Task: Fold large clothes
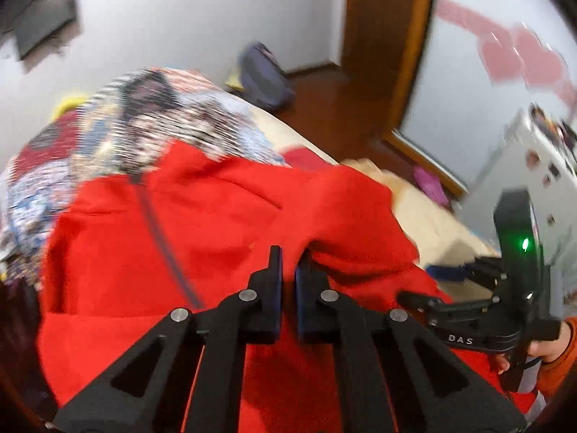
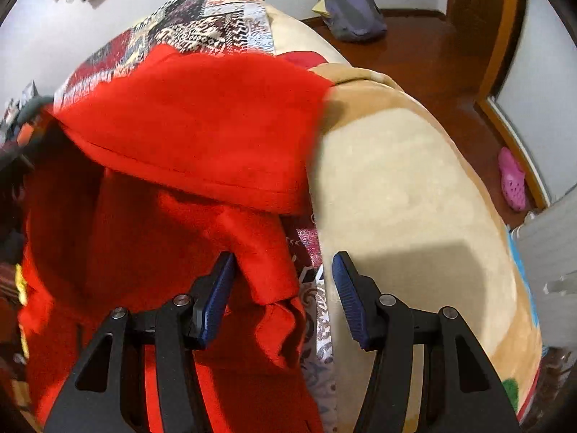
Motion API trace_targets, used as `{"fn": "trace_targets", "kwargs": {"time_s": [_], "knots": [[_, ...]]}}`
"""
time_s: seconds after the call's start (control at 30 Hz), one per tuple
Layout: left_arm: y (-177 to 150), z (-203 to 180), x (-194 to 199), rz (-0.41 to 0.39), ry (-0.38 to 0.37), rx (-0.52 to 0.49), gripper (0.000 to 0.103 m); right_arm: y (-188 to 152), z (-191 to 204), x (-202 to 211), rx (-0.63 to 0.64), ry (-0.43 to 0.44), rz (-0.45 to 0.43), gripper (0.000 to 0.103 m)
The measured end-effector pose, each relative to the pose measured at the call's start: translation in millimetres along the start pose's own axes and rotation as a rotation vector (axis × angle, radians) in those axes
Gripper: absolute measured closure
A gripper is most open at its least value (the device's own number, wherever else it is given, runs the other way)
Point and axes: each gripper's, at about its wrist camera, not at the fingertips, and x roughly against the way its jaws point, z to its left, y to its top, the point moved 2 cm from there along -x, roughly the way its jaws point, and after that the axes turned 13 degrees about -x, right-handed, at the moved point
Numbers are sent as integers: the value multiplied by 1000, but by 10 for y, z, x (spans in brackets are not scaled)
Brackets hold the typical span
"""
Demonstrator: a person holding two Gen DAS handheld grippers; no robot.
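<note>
A large red zip-up garment (image 1: 202, 223) lies spread on the bed; it also shows in the right wrist view (image 2: 187, 133), with one part folded over the rest. My left gripper (image 1: 288, 267) is shut on a fold of the red garment and lifts it a little. My right gripper (image 2: 283, 278) is open, its blue pads either side of a red cloth edge (image 2: 270, 263) without pinching it. The right gripper also shows at the right of the left wrist view (image 1: 465, 281), beside the garment.
The bed carries a patchwork quilt (image 2: 216, 18) and a beige plush blanket (image 2: 407, 187). A dark wooden floor (image 2: 425, 47) holds a grey bag (image 2: 351, 11) and a pink shoe (image 2: 512, 180). A wooden door frame (image 1: 389, 47) and a white fridge (image 1: 523, 166) stand to the right.
</note>
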Motion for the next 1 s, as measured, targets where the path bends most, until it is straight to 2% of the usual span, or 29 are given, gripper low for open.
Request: {"fn": "trace_targets", "kwargs": {"time_s": [0.1,0.17,0.23,0.37,0.47,0.53,0.57,0.7,0.93,1.0], "knots": [[-137,288,275,-30,65,57,98,-30,-5,36,16,-9,-1,50],[-275,450,385,-23,73,101,98,-47,-25,53,16,-6,1,49],[-518,584,459,7,71,153,98,-65,-21,66,18,-5,3,48],[-984,654,434,92,73,191,98,-120,14,71,34,-19,-2,46],[-1330,661,362,173,53,217,90,-121,60,53,43,-33,-3,44],[-1491,655,301,219,52,232,80,-104,82,48,47,-43,-3,44],[-1548,652,293,233,53,232,78,-104,88,51,49,-48,-2,44],[-1574,609,398,248,126,176,64,-99,115,104,46,-56,6,44],[-1237,604,649,142,170,89,40,-55,206,383,48,-36,-55,44],[-1137,619,595,134,160,79,39,-24,244,445,48,-19,-73,44]]}}
